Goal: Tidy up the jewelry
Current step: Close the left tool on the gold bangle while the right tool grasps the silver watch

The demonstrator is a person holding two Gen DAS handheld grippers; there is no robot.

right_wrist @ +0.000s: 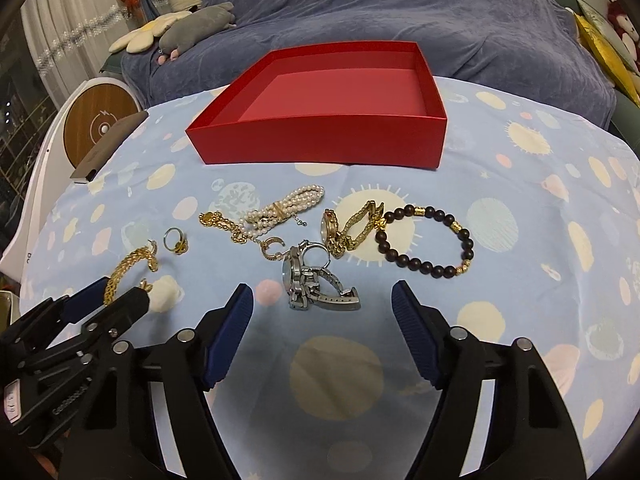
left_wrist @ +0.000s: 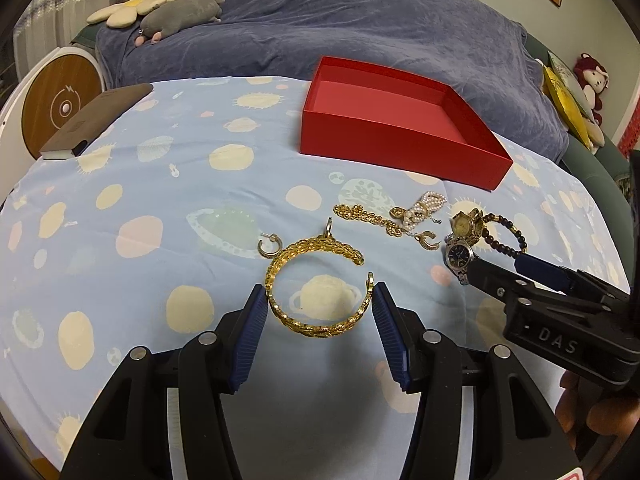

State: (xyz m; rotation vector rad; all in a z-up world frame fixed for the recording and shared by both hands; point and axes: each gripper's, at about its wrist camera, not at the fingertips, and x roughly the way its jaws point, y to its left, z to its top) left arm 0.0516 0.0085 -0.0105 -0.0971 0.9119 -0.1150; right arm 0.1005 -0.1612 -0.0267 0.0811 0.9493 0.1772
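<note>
My left gripper (left_wrist: pixel 320 296) grasps the gold cuff bangle (left_wrist: pixel 316 286), both blue pads pressed against its sides, near me on the planet-print cloth (left_wrist: pixel 160 200). My right gripper (right_wrist: pixel 322 300) stands released, its fingers astride the silver watch (right_wrist: pixel 312 284) without touching it. Beyond lie the gold watch (right_wrist: pixel 344 228), bead bracelet (right_wrist: pixel 428 240) and pearl bracelet (right_wrist: pixel 288 208). The red box (right_wrist: pixel 320 140) sits farther back.
</note>
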